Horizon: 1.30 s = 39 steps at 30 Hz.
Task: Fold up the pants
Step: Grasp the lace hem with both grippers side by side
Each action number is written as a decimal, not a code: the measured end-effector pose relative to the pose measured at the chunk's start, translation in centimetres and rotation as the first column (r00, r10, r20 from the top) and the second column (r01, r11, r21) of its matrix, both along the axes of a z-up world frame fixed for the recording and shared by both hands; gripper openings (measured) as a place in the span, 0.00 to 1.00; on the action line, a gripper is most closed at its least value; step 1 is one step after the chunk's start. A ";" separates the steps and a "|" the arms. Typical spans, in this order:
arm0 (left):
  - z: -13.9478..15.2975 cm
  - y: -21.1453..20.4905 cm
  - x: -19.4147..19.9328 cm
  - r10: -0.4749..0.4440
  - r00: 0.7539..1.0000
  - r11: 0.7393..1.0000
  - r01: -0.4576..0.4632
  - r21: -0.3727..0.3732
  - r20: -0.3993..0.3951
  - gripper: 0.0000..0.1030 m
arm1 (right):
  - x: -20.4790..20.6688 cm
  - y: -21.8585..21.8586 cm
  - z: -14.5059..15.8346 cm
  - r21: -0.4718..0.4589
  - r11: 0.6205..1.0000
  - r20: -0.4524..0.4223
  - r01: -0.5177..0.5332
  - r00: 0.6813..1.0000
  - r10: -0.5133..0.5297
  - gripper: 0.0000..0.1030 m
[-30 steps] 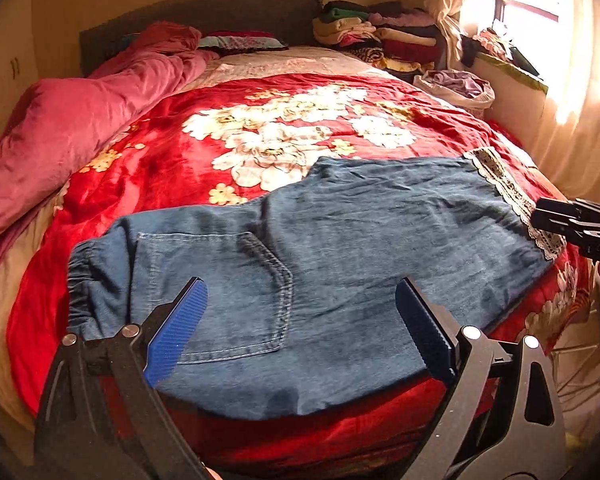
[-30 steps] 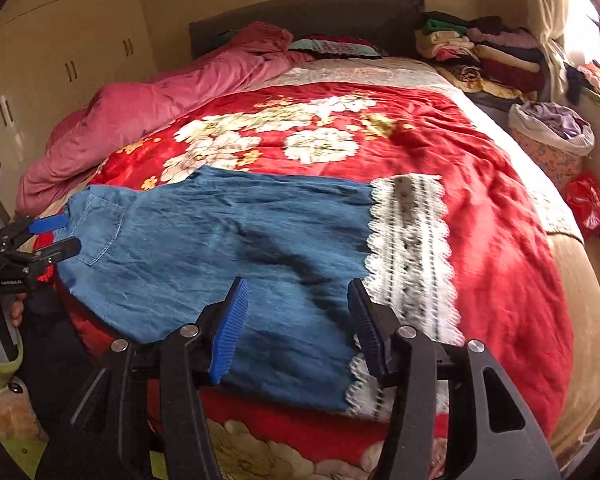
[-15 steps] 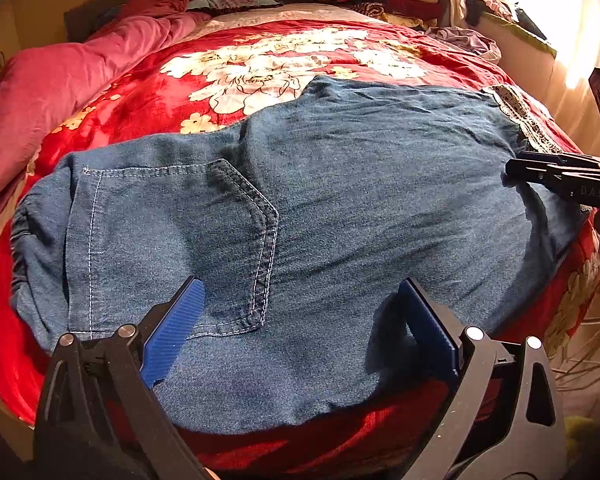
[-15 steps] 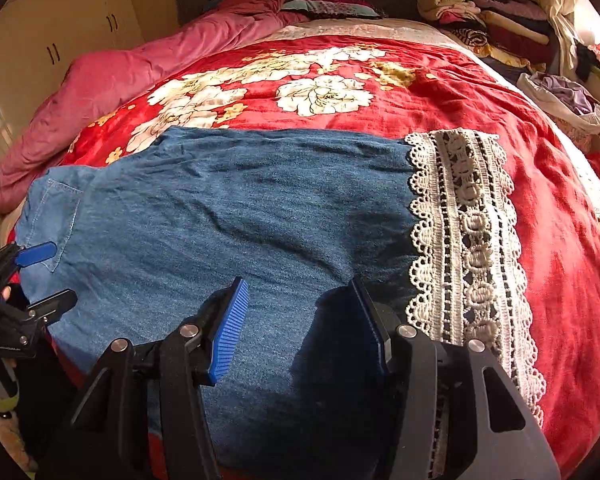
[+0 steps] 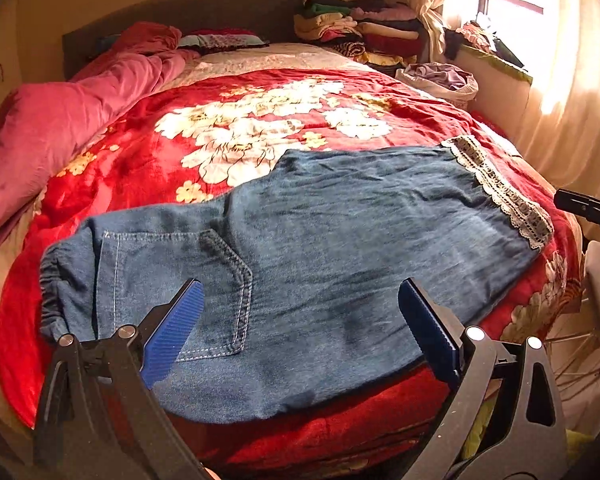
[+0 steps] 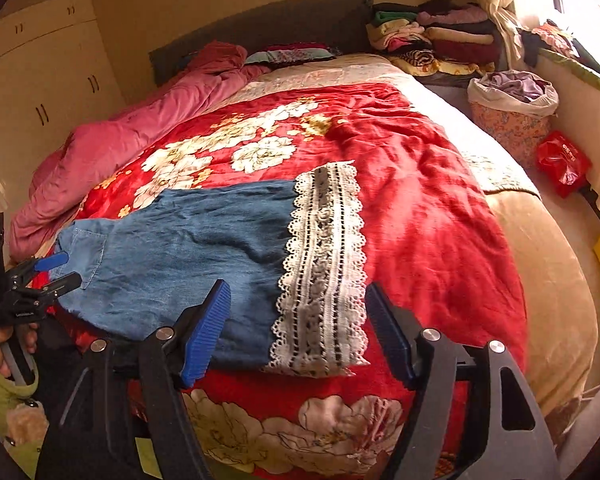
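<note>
The blue denim pants (image 5: 320,264) lie flat across the near end of the bed, folded in half lengthwise. The elastic waist and back pocket (image 5: 172,280) are at the left, and the white lace hem (image 5: 500,192) is at the right. My left gripper (image 5: 300,320) is open and empty, above the near edge by the pocket. In the right wrist view the pants (image 6: 188,256) and lace hem (image 6: 324,272) lie ahead. My right gripper (image 6: 298,328) is open and empty above the near lace corner. The left gripper (image 6: 56,270) shows at the far left.
The red floral blanket (image 5: 260,128) covers the bed. A pink duvet (image 5: 60,120) is heaped along the left side. Stacked folded clothes (image 5: 360,32) and a laundry basket (image 6: 512,120) stand at the back right. A wardrobe (image 6: 40,80) is on the left.
Both grippers dipped close over the pants half a second ago and have now pulled back and up. The right gripper's jaws have opened wider. The pants lie as before.
</note>
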<state>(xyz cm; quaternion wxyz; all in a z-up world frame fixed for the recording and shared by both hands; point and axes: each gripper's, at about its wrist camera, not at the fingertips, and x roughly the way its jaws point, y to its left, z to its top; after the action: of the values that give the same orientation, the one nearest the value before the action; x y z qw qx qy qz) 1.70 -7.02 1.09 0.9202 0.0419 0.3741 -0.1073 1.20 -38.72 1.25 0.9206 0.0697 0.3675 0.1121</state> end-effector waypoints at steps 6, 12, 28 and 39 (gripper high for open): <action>1.2 -2.7 1.8 -0.059 0.998 0.998 0.059 0.009 -0.003 0.91 | -0.8 -1.4 -0.6 0.041 0.999 0.004 0.031 1.000 -0.031 0.70; 2.1 -6.5 4.5 -0.139 0.990 0.990 0.140 0.029 -0.010 0.91 | -1.3 -1.3 -2.1 0.062 0.997 -0.015 0.036 0.999 -0.035 0.71; 1.3 -14.7 12.5 -0.307 0.949 0.948 0.312 0.064 -0.074 0.90 | -0.2 -0.7 -4.9 0.139 0.989 -0.066 0.043 0.997 -0.034 0.71; -1.6 -18.7 18.7 -0.400 0.903 0.904 0.417 0.096 -0.158 0.88 | 1.7 -0.2 -6.0 0.171 0.980 -0.093 0.098 0.992 -0.083 0.72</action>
<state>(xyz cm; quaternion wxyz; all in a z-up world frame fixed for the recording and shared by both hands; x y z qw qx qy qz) 20.35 -25.67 -0.54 0.8451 0.1708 0.4243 -0.2767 2.89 -38.96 -4.80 0.8986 0.1717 0.3916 0.0987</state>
